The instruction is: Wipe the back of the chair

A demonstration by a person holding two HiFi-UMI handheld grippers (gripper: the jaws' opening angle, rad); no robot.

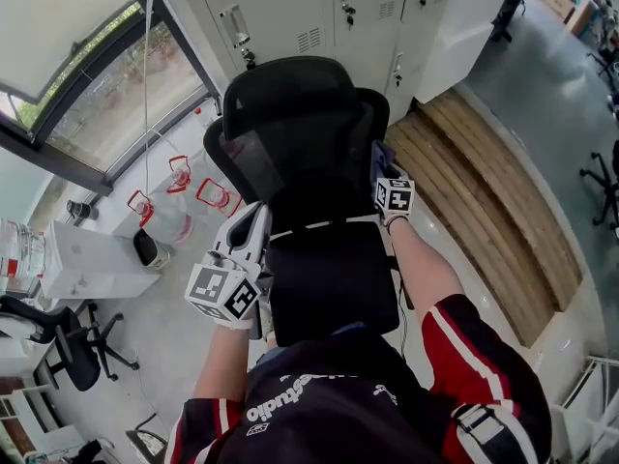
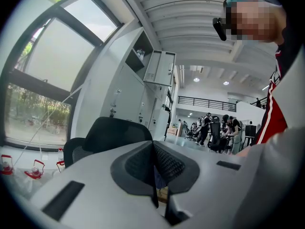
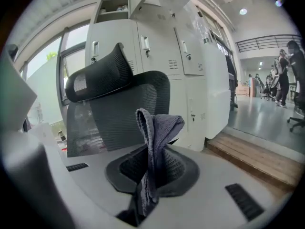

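A black mesh office chair (image 1: 295,129) with a headrest stands in front of me, its seat (image 1: 329,278) nearest to me. My right gripper (image 1: 381,159) is at the right edge of the backrest, shut on a grey cloth (image 3: 155,132) that sticks up folded between its jaws. The backrest (image 3: 126,111) fills the space just beyond that cloth. My left gripper (image 1: 251,222) hangs beside the seat's left front, below the backrest, with its jaws shut and nothing held. In the left gripper view the gripper (image 2: 153,168) faces the chair's headrest (image 2: 116,131) from low down.
White lockers (image 1: 338,8) stand right behind the chair. A wooden step (image 1: 484,182) runs along the right. Red-capped jugs (image 1: 179,174) sit on the floor by the window at left, near a white box (image 1: 87,259) and another chair (image 1: 68,346). People (image 2: 214,130) stand far off.
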